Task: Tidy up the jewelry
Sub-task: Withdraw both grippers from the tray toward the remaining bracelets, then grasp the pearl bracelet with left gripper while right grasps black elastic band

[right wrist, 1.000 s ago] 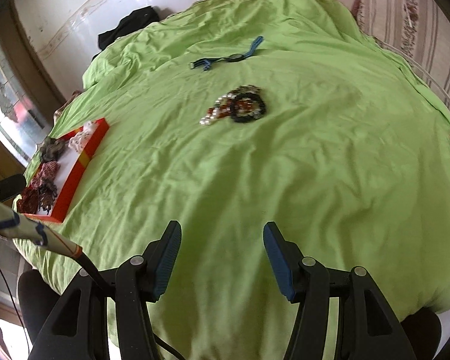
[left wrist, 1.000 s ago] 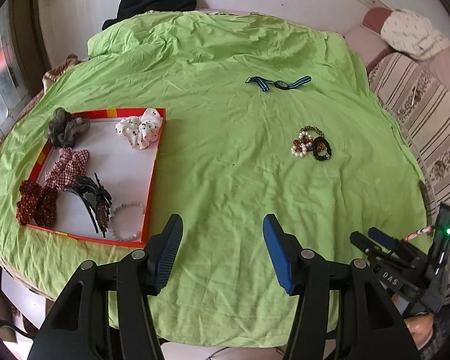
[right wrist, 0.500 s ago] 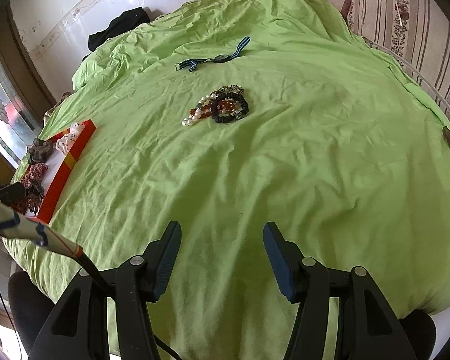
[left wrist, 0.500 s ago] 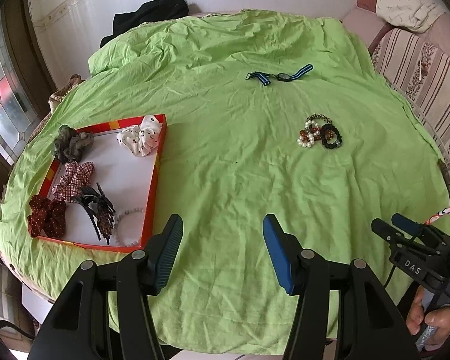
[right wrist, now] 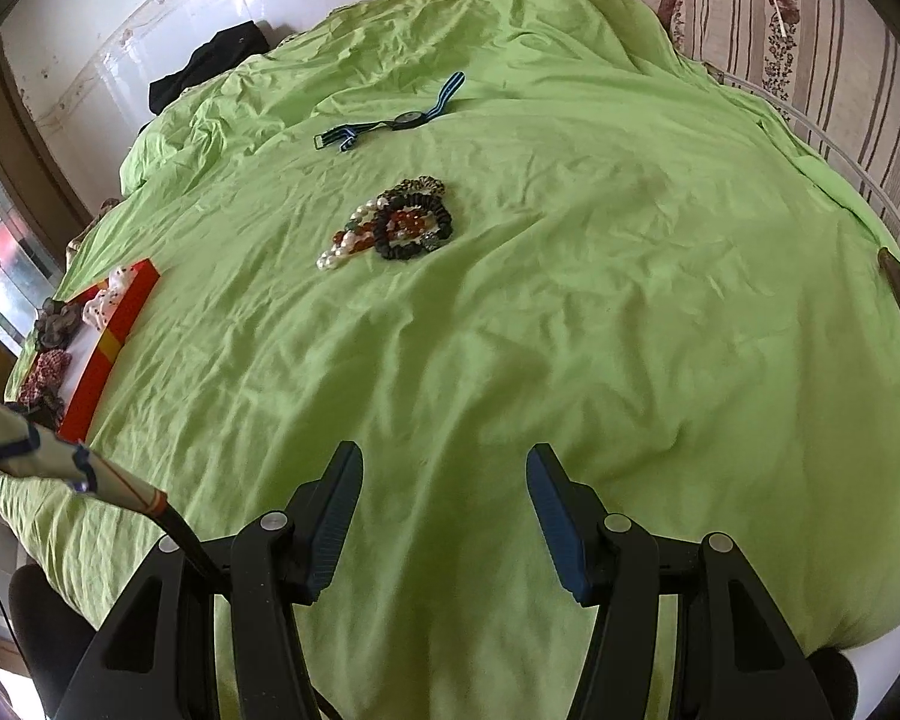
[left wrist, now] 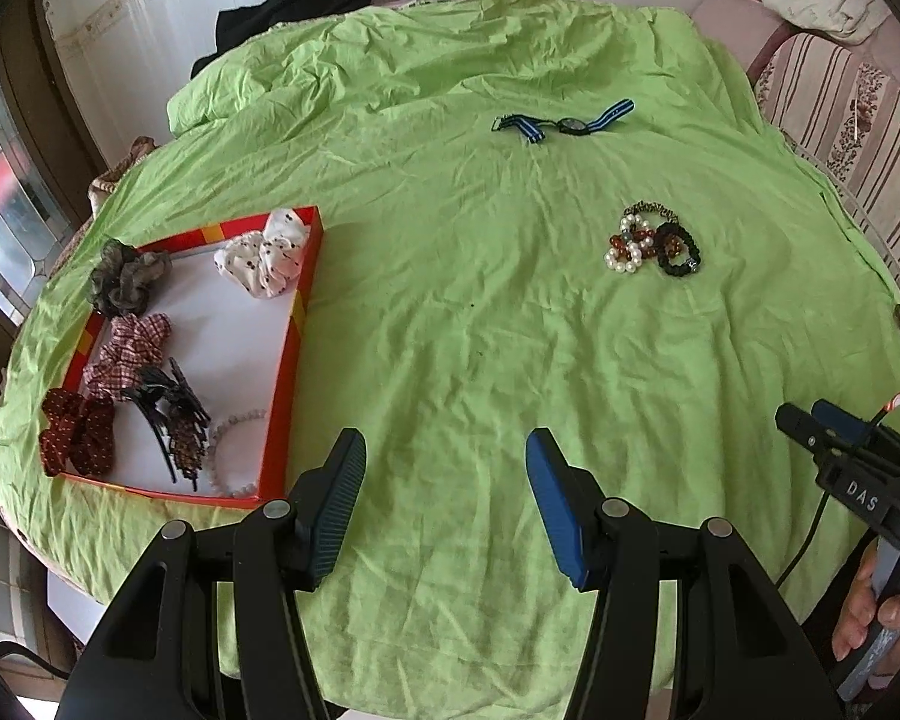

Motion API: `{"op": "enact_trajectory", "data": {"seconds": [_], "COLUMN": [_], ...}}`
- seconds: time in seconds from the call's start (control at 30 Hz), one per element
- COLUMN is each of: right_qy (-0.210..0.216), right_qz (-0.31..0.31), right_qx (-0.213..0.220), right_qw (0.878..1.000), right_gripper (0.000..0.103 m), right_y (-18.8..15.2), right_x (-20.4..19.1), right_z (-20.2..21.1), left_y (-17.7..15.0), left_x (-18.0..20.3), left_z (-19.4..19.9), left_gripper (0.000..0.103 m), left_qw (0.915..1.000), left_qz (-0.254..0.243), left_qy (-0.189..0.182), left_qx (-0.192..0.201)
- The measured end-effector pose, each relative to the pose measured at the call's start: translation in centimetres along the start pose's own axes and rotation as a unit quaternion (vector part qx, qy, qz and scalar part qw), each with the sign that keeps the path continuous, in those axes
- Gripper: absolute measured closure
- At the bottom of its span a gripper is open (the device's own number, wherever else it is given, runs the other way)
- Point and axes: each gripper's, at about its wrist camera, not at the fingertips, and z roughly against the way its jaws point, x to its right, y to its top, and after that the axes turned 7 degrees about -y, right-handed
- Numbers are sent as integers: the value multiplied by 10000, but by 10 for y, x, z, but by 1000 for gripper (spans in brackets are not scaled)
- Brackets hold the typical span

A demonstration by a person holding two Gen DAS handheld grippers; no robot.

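Round table under a wrinkly green sheet [left wrist: 480, 360]. On it: red tray [left wrist: 297, 324] at the left, bracelet pile [left wrist: 651, 240] mid-right, striped watch [left wrist: 564, 123] further back.

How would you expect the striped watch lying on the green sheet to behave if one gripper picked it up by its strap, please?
The watch lies flat with its thin fabric-looking strap stretched out, so it would probably hang limp. Its small round face is likely the heaviest part and may swing. The wrinkled green sheet is soft, so the fingers might pinch cloth too.

left gripper [left wrist: 444, 504] jaws apart, right gripper [right wrist: 444, 510] jaws apart
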Motion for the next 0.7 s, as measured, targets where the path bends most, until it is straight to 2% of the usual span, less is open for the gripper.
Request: {"op": "enact_trajectory", "data": {"seconds": [0.13,0.27,0.4,0.63,0.7], "right_qy": [-4,42,243,474,405], "right_qz": [3,23,-81,-203,-147], "right_qx": [42,167,186,-67,-129], "right_qw": [10000,9998,9995,9986,9990], "right_gripper": [42,55,56,56,60], "right_y": [15,38,71,114,119], "right_x": [5,7,8,-1,-5], "right_z": [-8,-17,-39,-93,-107], "left_y": [1,3,4,9,11], "left_x": [-2,-5,-5,-5,-5], "left_z": [-10,-19,-27,-38,-41], "left_gripper": [49,49,49,49,49], "left_qw": [9999,9996,9993,9987,9986], "left_qz": [81,181,220,199,164], "left_qy": [-68,-203,-307,-472,-502], "left_qx": [-55,-67,-75,-65,-61]}}
